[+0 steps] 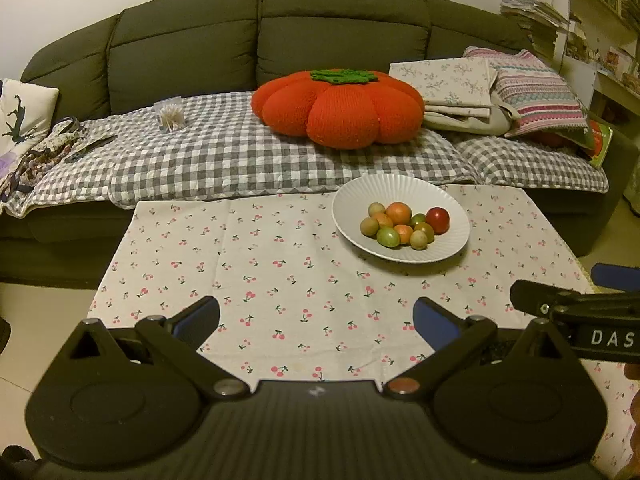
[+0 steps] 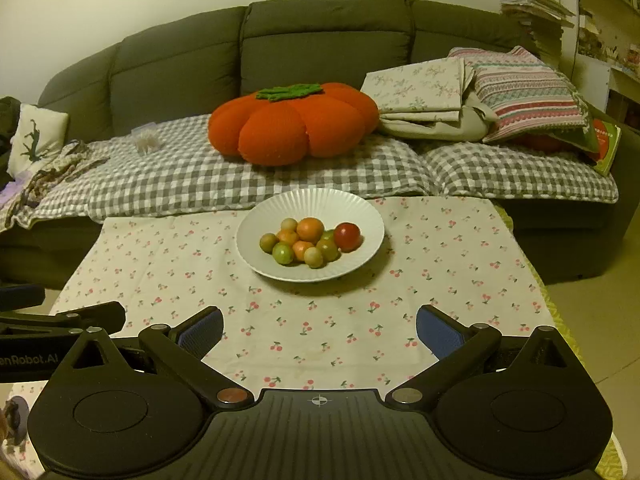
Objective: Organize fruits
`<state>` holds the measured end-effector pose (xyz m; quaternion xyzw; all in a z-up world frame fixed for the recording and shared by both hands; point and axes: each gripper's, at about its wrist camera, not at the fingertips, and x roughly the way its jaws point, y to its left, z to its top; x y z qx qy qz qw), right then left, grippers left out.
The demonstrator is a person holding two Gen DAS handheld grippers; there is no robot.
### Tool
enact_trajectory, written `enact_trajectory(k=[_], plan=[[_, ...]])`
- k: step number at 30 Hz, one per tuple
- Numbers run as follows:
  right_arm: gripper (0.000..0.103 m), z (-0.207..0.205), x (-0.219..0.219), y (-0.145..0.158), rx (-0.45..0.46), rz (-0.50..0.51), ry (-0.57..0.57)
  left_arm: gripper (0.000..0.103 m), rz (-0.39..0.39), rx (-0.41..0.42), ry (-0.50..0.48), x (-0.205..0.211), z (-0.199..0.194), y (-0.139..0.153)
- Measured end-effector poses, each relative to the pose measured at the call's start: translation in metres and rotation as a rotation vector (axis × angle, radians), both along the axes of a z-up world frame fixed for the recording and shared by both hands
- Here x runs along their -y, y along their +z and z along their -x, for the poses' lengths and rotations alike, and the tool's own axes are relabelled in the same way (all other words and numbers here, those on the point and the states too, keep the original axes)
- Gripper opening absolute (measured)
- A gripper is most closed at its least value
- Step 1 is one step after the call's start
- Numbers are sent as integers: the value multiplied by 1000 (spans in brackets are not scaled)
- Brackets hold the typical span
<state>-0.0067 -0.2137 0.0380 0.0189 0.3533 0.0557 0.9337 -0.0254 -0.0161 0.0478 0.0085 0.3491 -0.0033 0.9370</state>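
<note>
A white ribbed plate [image 1: 352, 204] [image 2: 264, 216] sits toward the far side of the table and holds several small fruits, green, orange and one red fruit [image 1: 437, 219] [image 2: 347, 236]. My left gripper [image 1: 316, 320] hovers open over the near part of the cherry-print cloth, with the plate ahead and to its right. My right gripper [image 2: 319, 326] is also open and empty, the plate straight ahead of it. Each gripper's edge shows in the other's view.
The cherry-print tablecloth [image 1: 256, 264] [image 2: 440, 264] covers a low table in front of a dark green sofa [image 1: 192, 40]. On the sofa lie a checked blanket, an orange pumpkin cushion [image 1: 340, 108] [image 2: 292, 124], folded linens and pillows. Shelves stand at the right.
</note>
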Motion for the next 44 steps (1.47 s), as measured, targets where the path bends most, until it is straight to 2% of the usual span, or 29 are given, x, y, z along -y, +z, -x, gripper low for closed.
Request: enact_trajectory(k=[44], plan=[[103,0,1,-1,-2,-10,-7,102,-5,17,-7,4,0,0]])
